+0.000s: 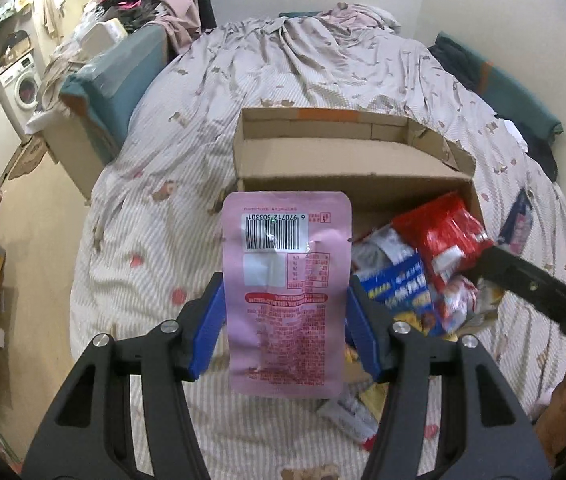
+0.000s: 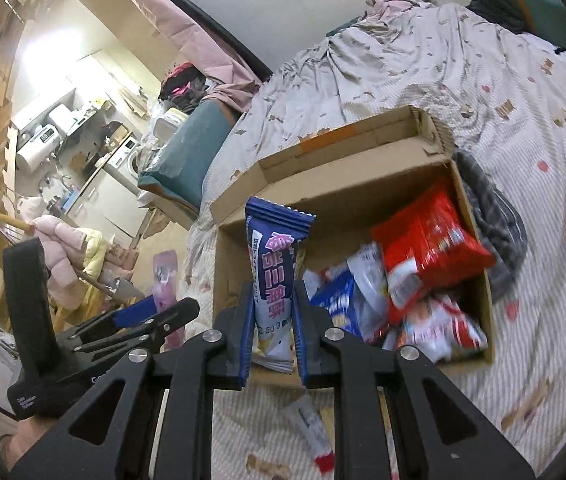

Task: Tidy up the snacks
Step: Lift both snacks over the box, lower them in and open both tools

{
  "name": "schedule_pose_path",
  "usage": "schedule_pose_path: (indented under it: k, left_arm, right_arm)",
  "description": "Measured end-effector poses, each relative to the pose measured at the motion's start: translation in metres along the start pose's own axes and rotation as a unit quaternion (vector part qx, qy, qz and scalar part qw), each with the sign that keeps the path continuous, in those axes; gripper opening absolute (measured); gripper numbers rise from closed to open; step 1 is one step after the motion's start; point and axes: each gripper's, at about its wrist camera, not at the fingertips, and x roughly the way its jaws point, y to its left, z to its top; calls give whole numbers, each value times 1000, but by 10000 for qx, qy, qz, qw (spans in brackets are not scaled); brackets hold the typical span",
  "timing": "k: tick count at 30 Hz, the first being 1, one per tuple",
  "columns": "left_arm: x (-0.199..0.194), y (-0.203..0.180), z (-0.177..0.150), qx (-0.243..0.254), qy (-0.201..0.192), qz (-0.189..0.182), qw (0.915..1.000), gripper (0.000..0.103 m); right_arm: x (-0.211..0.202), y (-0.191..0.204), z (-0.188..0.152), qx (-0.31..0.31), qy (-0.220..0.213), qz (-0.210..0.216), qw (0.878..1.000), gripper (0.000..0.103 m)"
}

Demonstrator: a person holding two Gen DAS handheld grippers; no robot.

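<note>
Left gripper (image 1: 285,316): I grip pink pouch (image 1: 286,280), barcode 6 970712 503301.
Right gripper (image 2: 273,320): I pinch navy snack bar (image 2: 273,264), "50 g".
Right view only: white sachet (image 2: 309,428).

Pink pouch (image 1: 286,296) hides box (image 1: 347,156) near-left corner, beyond left tongs (image 1: 285,320). Blue pack (image 2: 273,280) in right tongs (image 2: 273,332): lower end hidden. Red bag (image 2: 427,252) print blurred. Pouch small print unreadable.
</note>
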Motion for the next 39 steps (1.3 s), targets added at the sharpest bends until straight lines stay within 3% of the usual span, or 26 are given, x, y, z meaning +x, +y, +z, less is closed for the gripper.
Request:
schedule_pose_path:
  k: [9,17,20,27,33,39]
  left_arm:
    - [31,-7,10,171,-167,190,9995,54]
    - [52,-14,5,260,-131,19,9996,54]
    - [57,-16,6,248,-81,-163,9995,54]
    - [54,-13,5,140,-173,-174,9996,54]
    - [56,-11,0,132,-140,-169,9997,54]
    - [51,-12,0,136,-272,-107,9995,55]
  right_arm:
    - [45,-11,19,-78,227,-65,9997,18]
    - [68,-22,13,-89,422,-100,9990,18]
    - [71,-29,14,-9,460,-132,9989,18]
    - [72,-45,13,479,402,35,9980,19]
    - [72,-42,12,354,382,-133,9986,22]
    - [68,-41,14,383,284,-30,9989,22]
